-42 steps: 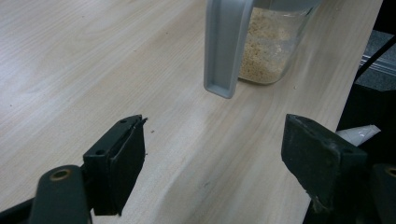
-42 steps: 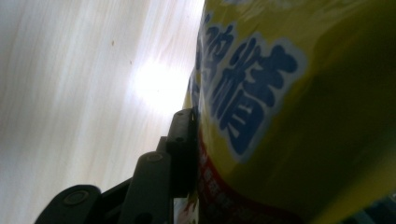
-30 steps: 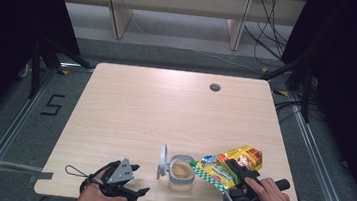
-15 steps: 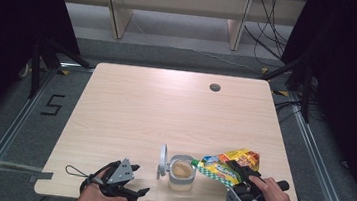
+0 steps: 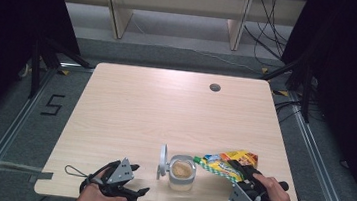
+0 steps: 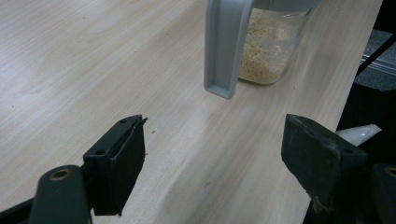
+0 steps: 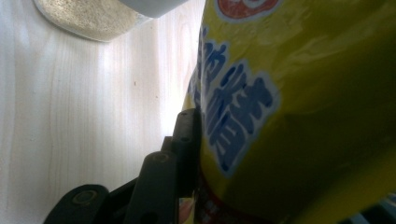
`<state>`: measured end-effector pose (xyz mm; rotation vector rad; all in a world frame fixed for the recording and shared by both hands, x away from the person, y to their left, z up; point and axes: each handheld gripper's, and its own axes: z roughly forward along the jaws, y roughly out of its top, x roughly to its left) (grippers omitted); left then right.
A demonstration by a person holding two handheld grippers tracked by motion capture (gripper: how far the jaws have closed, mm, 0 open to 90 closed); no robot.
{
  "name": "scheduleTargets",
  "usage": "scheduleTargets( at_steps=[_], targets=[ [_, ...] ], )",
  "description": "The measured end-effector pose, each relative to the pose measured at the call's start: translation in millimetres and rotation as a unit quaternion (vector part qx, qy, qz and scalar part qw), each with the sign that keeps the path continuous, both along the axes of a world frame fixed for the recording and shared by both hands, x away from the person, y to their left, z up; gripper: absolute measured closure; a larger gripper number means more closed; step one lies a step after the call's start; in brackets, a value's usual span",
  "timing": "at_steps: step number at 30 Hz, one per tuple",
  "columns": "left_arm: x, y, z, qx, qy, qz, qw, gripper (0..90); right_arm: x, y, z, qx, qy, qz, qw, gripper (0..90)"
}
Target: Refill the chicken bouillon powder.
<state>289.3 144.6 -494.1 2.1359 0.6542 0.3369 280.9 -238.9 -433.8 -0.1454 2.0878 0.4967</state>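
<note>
Near the table's front edge, the right gripper (image 5: 240, 171) clamps a yellow packet (image 5: 227, 164) (tipped over the jar (image 5: 181, 171)).

I count one clear jar (image 5: 181, 172) of tan grains at lower centre of the high view, with one grey lid (image 5: 162, 161) hinged open at its left. One yellow snack bag (image 5: 227, 164) lies right of it. I hold two grippers, left gripper (image 5: 129, 191) and right gripper (image 5: 244, 173).

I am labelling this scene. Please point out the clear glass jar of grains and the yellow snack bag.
clear glass jar of grains (image 5: 182, 172): high view, grain surface.
yellow snack bag (image 5: 227, 163): high view, bag middle.
</note>
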Motion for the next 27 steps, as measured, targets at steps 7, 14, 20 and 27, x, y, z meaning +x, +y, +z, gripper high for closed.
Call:
scheduleTargets(
  at_steps=[7, 14, 20, 27],
  targets=[
    [1.1, 1.1, 0.5, 0.011, -0.003, -0.002, 0.9999, 21.4, 6.3, -5.3, -4.7, 0.026, 0.016, -0.002, 0.9995, 71.1],
    [0.3, 0.7, 0.7, 0.010, -0.002, 0.000, 0.9999, 21.4, 11.6, -13.1, -5.6, 0.070, 0.040, -0.010, 0.9967, 72.0],
    [0.5, 0.4, 0.6, 0.009, 0.002, -0.001, 1.0000, 21.4, 19.1, -21.1, -7.8, 0.123, 0.066, -0.023, 0.9900, 72.8],
    [1.4, 1.0, 0.2, 0.010, -0.004, 0.000, 0.9999, 21.4, 34.3, -30.5, -12.8, 0.198, 0.094, -0.036, 0.9751, 74.9]
  ],
)
